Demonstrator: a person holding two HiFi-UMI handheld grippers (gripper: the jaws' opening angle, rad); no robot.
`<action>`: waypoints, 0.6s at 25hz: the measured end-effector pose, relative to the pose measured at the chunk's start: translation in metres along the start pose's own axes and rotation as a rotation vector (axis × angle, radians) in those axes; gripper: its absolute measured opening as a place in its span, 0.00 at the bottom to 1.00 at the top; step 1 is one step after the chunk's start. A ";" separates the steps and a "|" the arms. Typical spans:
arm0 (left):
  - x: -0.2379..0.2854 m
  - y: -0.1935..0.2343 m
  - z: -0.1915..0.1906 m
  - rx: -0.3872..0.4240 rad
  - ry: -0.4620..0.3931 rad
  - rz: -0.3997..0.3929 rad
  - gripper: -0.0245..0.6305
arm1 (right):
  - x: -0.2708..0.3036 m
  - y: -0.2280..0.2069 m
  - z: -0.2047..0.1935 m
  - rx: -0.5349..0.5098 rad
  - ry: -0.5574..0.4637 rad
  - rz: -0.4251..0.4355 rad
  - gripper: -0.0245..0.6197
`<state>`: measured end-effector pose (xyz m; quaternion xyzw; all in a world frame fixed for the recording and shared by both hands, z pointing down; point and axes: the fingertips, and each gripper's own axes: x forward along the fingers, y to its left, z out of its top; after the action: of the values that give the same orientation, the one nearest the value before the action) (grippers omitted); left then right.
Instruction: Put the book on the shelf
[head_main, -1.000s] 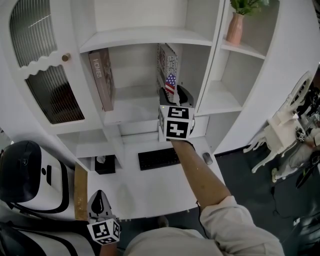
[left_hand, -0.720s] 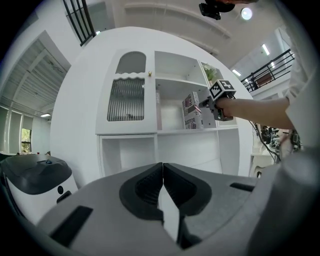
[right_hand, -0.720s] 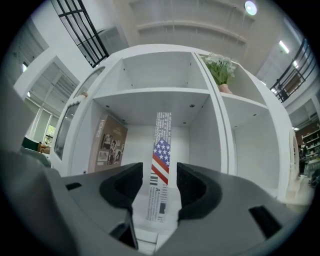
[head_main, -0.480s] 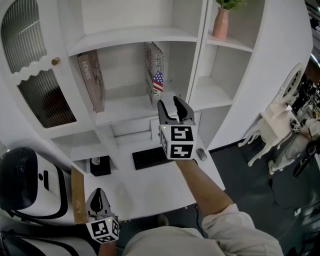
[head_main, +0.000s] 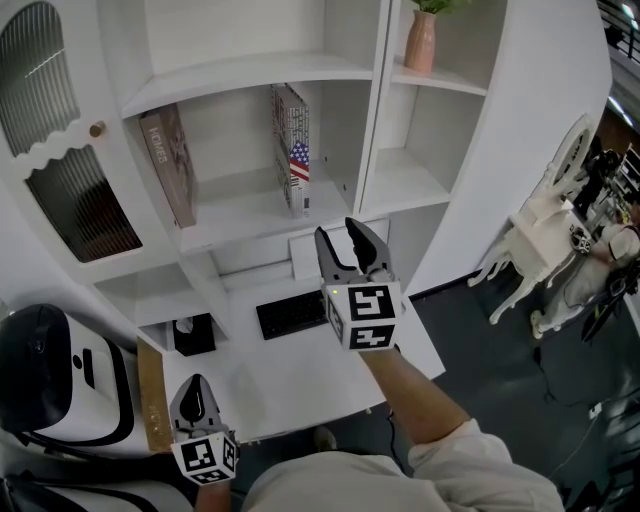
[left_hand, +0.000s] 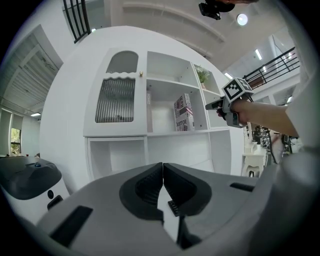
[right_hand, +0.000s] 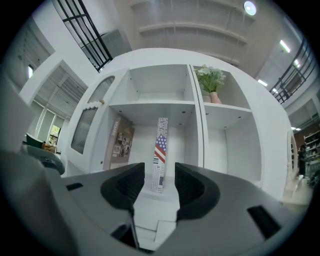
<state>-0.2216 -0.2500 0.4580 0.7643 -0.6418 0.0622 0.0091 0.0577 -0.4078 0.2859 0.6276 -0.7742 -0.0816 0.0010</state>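
Observation:
The book with a flag on its spine (head_main: 293, 150) (right_hand: 159, 156) stands upright on the middle shelf (head_main: 240, 210), free of any grip. My right gripper (head_main: 349, 247) (right_hand: 154, 186) hangs in the air in front of the shelf, well short of the book; its jaws are closing with nothing between them. My left gripper (head_main: 196, 399) (left_hand: 162, 181) stays low over the desk's near left corner, jaws shut and empty. In the left gripper view the book (left_hand: 184, 113) shows on the shelf with the right gripper (left_hand: 226, 102) off to its right.
A brown book (head_main: 170, 165) leans at the shelf's left end. The white desk (head_main: 300, 372) carries a black keyboard (head_main: 291, 314) and a black box (head_main: 192, 334). A pink vase (head_main: 421, 41) stands in the right upper compartment. A white and black machine (head_main: 40, 375) sits at far left.
My right gripper has pulled back from the book on the shelf, toward me and lower, and its jaws have narrowed a little. The book stays standing. The left gripper has not moved.

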 end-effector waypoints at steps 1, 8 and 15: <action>0.000 0.000 0.000 0.001 0.000 -0.002 0.05 | -0.004 0.001 -0.002 -0.001 0.000 0.003 0.34; 0.001 -0.001 0.001 0.004 -0.003 -0.016 0.05 | -0.028 0.005 -0.016 -0.010 0.010 0.014 0.33; 0.003 -0.003 0.002 0.007 -0.007 -0.030 0.05 | -0.052 0.007 -0.028 -0.011 0.018 0.018 0.32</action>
<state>-0.2184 -0.2527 0.4565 0.7743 -0.6298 0.0618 0.0052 0.0648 -0.3596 0.3198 0.6215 -0.7792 -0.0802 0.0120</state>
